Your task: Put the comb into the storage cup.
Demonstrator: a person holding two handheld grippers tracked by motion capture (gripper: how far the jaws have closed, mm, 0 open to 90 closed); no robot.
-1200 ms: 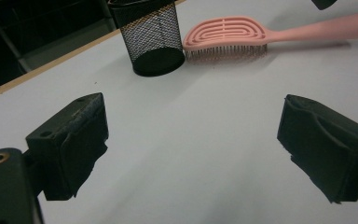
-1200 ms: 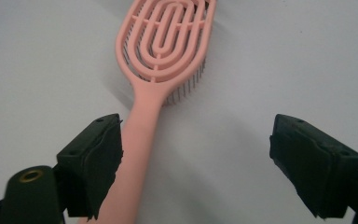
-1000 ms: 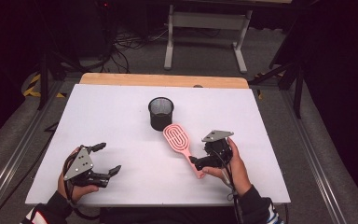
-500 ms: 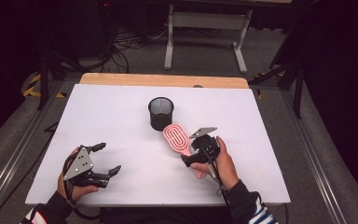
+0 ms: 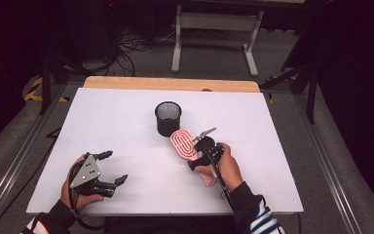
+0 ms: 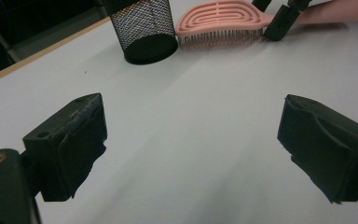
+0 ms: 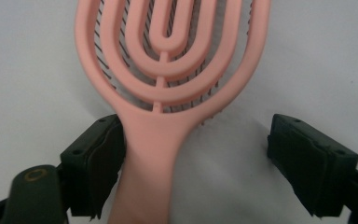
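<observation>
white table [image 5: 126, 122]: right gripper [image 7: 196, 158] open astride the brush [image 7: 168, 70] neck, one jaw touching; left gripper [image 6: 191, 140] wide open, empty.

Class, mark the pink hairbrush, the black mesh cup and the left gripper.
pink hairbrush [image 7: 168, 60]: right gripper view, on its ribbed head.
black mesh cup [image 5: 168, 118]: high view, on its side wall.
left gripper [image 5: 112, 167]: high view, between its fingertips.

A white tabletop [image 5: 126, 131] with a bare wooden far edge [image 5: 170, 84] stands on grey carpet [image 5: 14, 131]. Beyond it, a pale metal frame [image 5: 214, 36] and tangled cables [image 5: 136, 41] sit in a dark, dimly lit room.
</observation>
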